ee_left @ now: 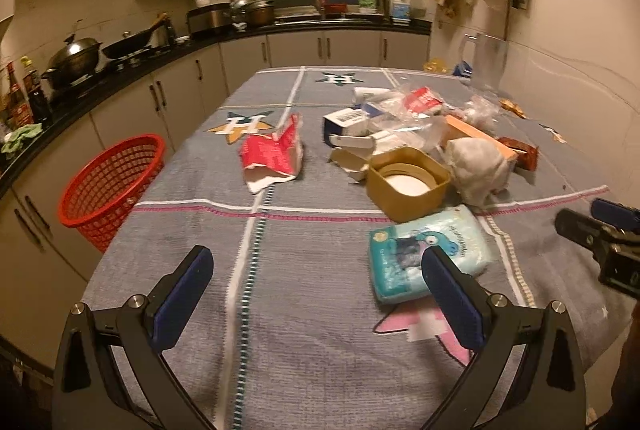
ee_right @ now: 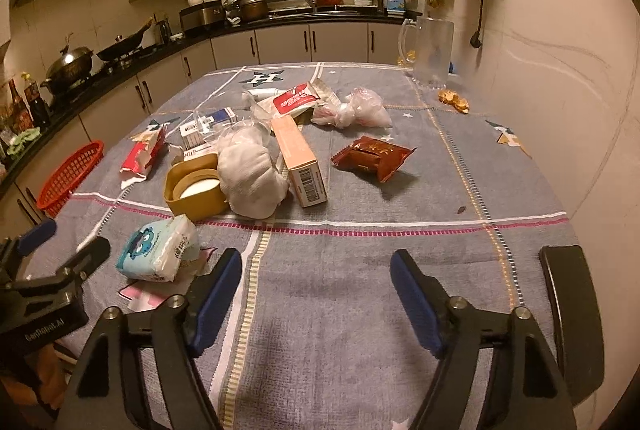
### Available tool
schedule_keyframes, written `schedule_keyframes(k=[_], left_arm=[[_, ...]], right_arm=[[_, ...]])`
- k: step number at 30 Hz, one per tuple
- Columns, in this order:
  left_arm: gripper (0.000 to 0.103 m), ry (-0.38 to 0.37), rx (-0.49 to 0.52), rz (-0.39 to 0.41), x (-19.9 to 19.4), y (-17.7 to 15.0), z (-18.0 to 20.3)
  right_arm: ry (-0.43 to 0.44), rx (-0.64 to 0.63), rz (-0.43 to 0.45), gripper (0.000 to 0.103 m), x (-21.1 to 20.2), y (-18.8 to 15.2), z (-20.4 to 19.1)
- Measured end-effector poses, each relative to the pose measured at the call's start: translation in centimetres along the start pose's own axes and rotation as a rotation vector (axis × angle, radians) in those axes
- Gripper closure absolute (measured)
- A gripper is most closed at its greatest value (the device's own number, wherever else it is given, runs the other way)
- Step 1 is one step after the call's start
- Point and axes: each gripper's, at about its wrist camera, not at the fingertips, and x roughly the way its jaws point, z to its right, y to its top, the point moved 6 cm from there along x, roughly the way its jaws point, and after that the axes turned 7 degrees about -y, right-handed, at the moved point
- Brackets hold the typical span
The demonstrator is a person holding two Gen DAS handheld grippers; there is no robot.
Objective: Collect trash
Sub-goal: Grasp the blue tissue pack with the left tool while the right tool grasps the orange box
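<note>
Trash lies scattered over a grey cloth-covered table [ee_left: 320,310]: a torn red carton [ee_left: 272,154], a tan square tub [ee_left: 408,184], a crumpled white wad [ee_left: 478,164], a teal tissue pack [ee_left: 428,250], a peach box [ee_right: 300,158] and a dark red snack packet [ee_right: 374,156]. A red mesh basket [ee_left: 112,186] stands off the table's left edge. My left gripper [ee_left: 316,264] hovers open over the near cloth, its right finger overlapping the tissue pack. My right gripper [ee_right: 316,268] is open above bare cloth, nothing between its fingers.
A glass pitcher [ee_right: 432,50] and gold wrappers [ee_right: 454,102] sit at the far right by the wall. More boxes and plastic bags [ee_right: 352,110] lie mid-table. Kitchen counters with pots run along the left and back. A dark chair back [ee_right: 572,318] is at the near right.
</note>
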Motion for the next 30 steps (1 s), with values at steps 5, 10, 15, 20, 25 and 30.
schedule_keyframes(k=[5,10,15,20,25,30], left_arm=[[0.004,-0.094,0.054,-0.016,0.5,0.3,1.8],[0.004,-0.182,0.141,-0.079,2.2,0.3,4.2],[0.004,-0.183,0.281,-0.117,3.9,0.0,6.3],[0.004,-0.188,0.299,-0.165,6.0,0.1,6.4],[0.020,-0.207,0.270,-0.229,7.1,0.2,6.0],[0.024,-0.205,0.245,-0.234,7.4,0.4,5.7]], right_arm=[[0.077,0.012,-0.012,0.039,0.3,0.7,0.2],[0.156,0.036,-0.038,0.046,1.0,1.6,0.3],[0.213,0.037,-0.049,0.046,1.9,3.5,0.5],[0.254,0.038,-0.077,0.051,3.7,5.8,0.4],[0.258,0.020,-0.110,0.051,6.1,7.9,-0.3],[0.242,0.008,-0.166,0.051,9.3,9.2,-0.8]])
